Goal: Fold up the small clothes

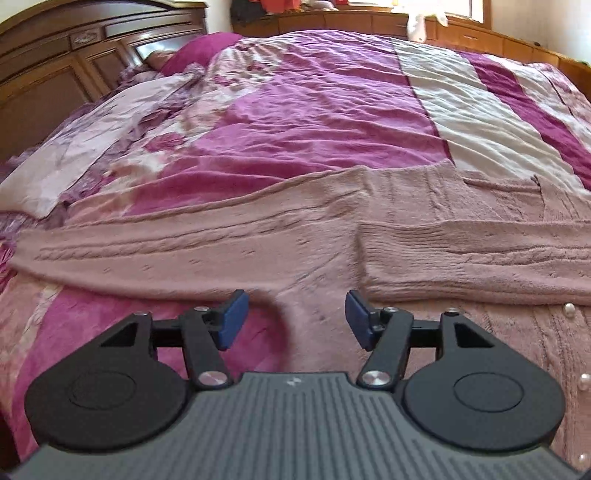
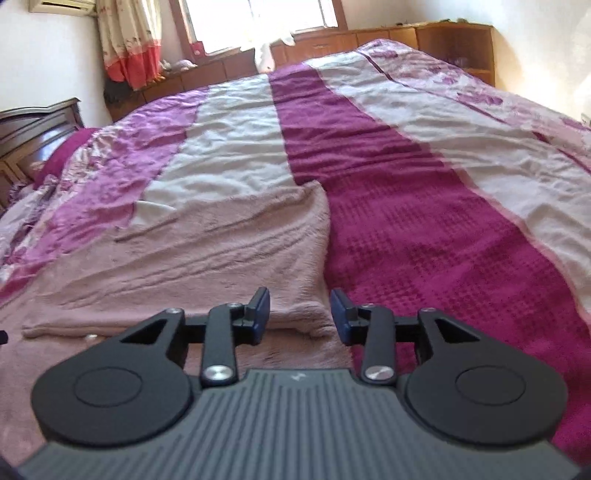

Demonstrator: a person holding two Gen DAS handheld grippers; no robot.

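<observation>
Sunlit bedroom: a wide bed [image 2: 424,229] with a rumpled magenta, white and floral cover fills both views, with much bare cover stretching ahead of each claw.

Ahead of the left claw [image 1: 293,317] a dusty-pink knitted cardigan [image 1: 295,236] lies spread flat across the bed. One sleeve runs out to the left of the claw, another is folded across the body to the right, and pearl buttons [image 1: 569,307] dot the front at the far right. The cardigan's far edge lies well ahead of the claw, with open cover beyond it. The claw's blue pads [image 1: 232,319] stand wide apart, empty, just above the knit.

The right claw [image 2: 300,314] is also spread apart and holds nothing. It hovers over the cardigan's [image 2: 207,251] right-hand edge, which runs away between the pads; to the right lies only the magenta stripe of the cover.

Far off, a dark wooden headboard [image 1: 74,55] stands to the left, low wooden cabinets [image 2: 443,40] line the far side, and a curtain [image 2: 129,40] hangs by the window [image 2: 258,18].
</observation>
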